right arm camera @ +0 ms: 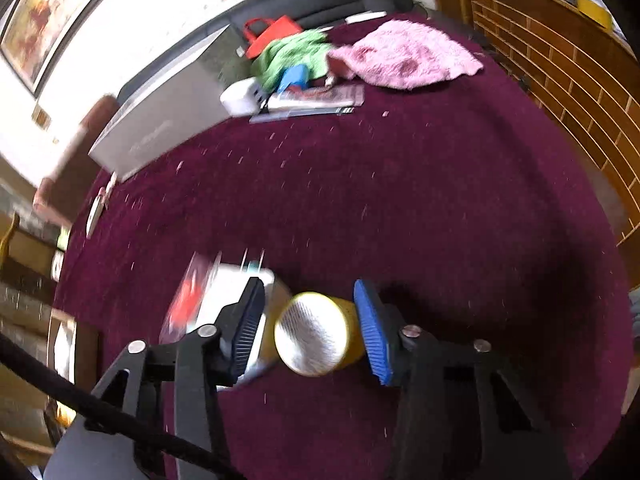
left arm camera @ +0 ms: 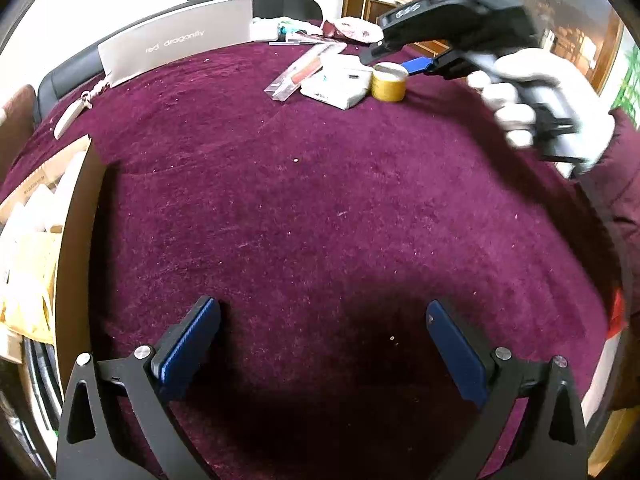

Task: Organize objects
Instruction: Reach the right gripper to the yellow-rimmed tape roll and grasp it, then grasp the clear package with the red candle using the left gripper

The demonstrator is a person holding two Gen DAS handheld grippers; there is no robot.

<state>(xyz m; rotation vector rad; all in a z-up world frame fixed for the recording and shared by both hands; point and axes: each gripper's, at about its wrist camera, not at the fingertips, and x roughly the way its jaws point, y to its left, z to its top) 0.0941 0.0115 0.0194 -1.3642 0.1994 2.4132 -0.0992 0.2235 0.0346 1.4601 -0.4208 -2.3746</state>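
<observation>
A short yellow tin with a silver lid (right arm camera: 314, 334) stands on the maroon tablecloth (right arm camera: 400, 208). My right gripper (right arm camera: 308, 292) is around it, with a blue pad against each side of the tin. In the left wrist view the same tin (left arm camera: 389, 83) sits at the far side, with the right gripper (left arm camera: 393, 60) over it and a white-gloved hand (left arm camera: 532, 96) on the handle. A white box (left arm camera: 336, 86) and a clear packet with a red item (left arm camera: 298, 74) lie just left of the tin. My left gripper (left arm camera: 324, 320) is open above bare cloth, nothing between its pads.
A grey "red dragonfly" box (left arm camera: 176, 46) stands at the back left. A pink towel (right arm camera: 404, 56), a green cloth (right arm camera: 292, 56), a red bag (right arm camera: 268, 34) and small packets lie at the far edge. A cardboard box (left arm camera: 32, 220) sits off the table's left side.
</observation>
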